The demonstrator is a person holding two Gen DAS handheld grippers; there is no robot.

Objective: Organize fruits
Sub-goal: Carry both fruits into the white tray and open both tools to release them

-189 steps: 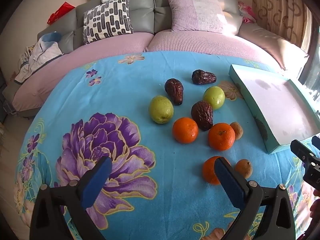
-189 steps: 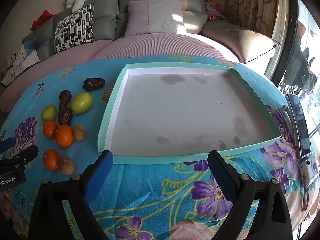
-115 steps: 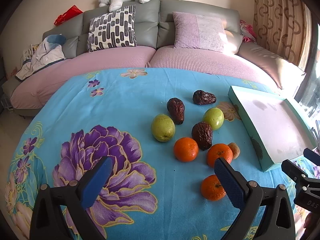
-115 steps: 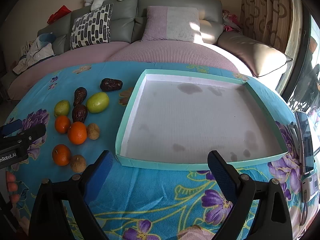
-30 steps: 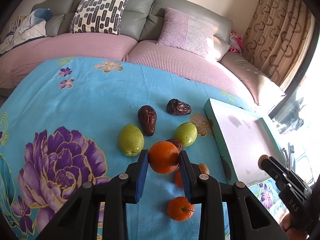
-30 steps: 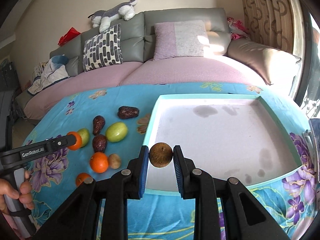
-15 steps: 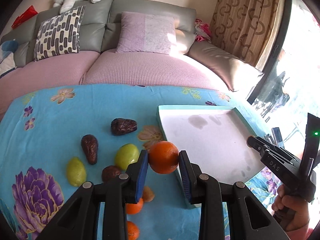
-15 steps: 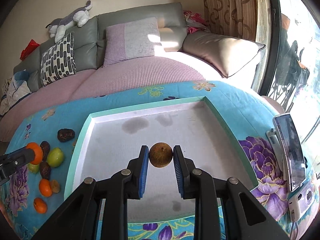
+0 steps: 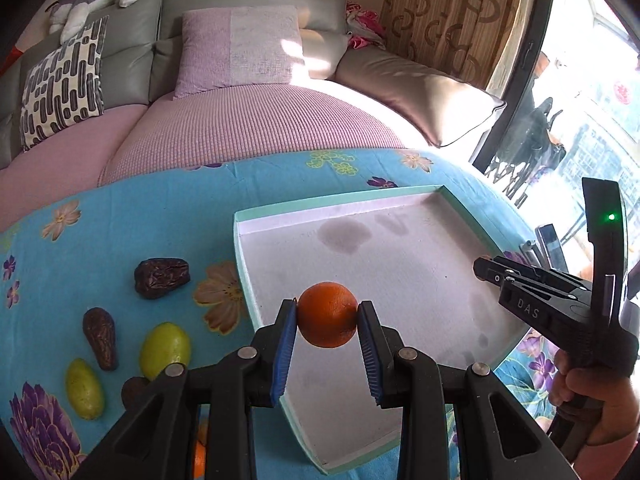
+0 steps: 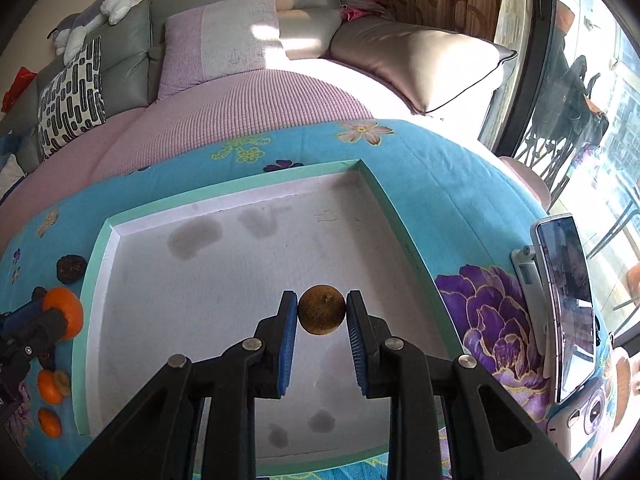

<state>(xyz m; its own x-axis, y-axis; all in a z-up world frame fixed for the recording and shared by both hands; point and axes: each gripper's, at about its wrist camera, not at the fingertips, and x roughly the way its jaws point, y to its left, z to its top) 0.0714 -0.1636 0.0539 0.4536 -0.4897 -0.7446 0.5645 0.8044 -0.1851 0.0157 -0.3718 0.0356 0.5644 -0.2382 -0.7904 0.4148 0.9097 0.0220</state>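
Orange (image 9: 328,314) is held clamped between the blue pads of the left claw (image 9: 327,322) at lower centre of the left wrist view, with the pale floor of the green-rimmed tray (image 9: 416,194) directly beneath and beyond it. A small brown fruit (image 10: 321,309) is gripped the same way by the right claw (image 10: 321,312) at lower centre of the right wrist view, likewise above the tray floor. Release is judged to be the coming move, and for both claws the tray lies straight below, so only a descent is called for. The orange is poised near the tray's left rim, the brown fruit nearer its middle. Further off, at the left of the frame, dates (image 9: 162,277) and green fruits (image 9: 165,346) are left on the blue floral bench (image 9: 120,232)
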